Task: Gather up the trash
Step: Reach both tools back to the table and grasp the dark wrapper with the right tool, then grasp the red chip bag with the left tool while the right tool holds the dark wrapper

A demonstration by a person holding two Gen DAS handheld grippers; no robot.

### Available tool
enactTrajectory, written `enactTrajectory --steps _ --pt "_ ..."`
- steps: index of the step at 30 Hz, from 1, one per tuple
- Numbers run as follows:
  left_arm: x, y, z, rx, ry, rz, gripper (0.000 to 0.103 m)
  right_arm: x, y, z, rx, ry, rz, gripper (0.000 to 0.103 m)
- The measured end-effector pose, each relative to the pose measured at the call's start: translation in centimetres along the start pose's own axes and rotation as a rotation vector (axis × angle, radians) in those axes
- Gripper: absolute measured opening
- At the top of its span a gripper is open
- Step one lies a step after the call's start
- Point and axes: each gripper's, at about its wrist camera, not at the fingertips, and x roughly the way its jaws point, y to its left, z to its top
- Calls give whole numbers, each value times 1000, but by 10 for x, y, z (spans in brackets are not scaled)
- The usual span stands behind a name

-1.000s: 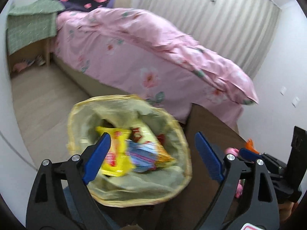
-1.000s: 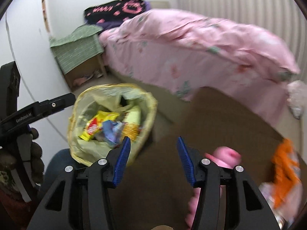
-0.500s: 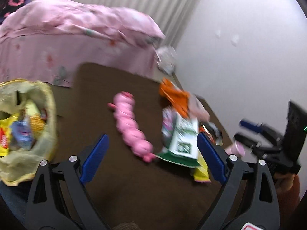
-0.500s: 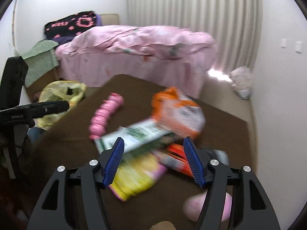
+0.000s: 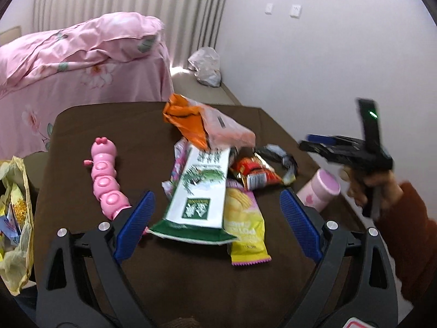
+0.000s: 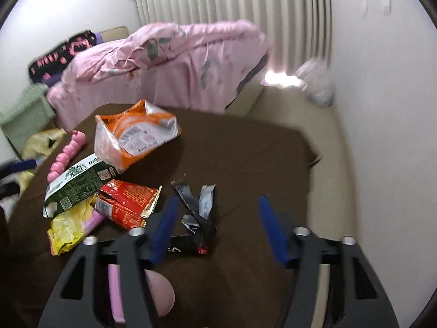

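A dark brown table [image 5: 153,136] filled the foreground of a bedroom, its cloth-like top strewn with wrappers. The left gripper [image 5: 215,224] hovered over the near edge with its blue fingers spread wide and nothing between them. Beyond it lay a green-and-white packet [image 5: 199,191], overlapping a yellow chip bag [image 5: 244,227]; a red wrapper [image 5: 255,175] sat just beside them, a crumpled orange bag [image 5: 202,125] farther back, and a pink caterpillar toy [image 5: 105,175] to the left. A yellow trash bag [image 5: 16,218], already holding wrappers, hung off the table's left edge.

The right gripper [image 6: 218,229] was likewise spread apart and empty, held above a black-and-silver wrapper [image 6: 199,213] (the view was somewhat blurred). A pink cup [image 5: 322,188] stood near the table's right side.

Behind the table stood a bed under a pink floral quilt [image 6: 174,63], pale pleated curtains [image 6: 232,0], white walls and a crumpled white bag [image 5: 206,67] on the floor.
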Motion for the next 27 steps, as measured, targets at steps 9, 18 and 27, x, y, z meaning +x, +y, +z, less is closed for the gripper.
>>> enactTrajectory --steps 9,18,27 --pt "37 -34 10 133 109 -147 87 20 -1 -15 46 43 144 21" --pt "119 -63 56 319 271 -270 82 -64 -12 -56 156 -113 -35 17" --pt "140 -65 43 379 364 -210 69 -102 10 -118 198 -150 -42 17"
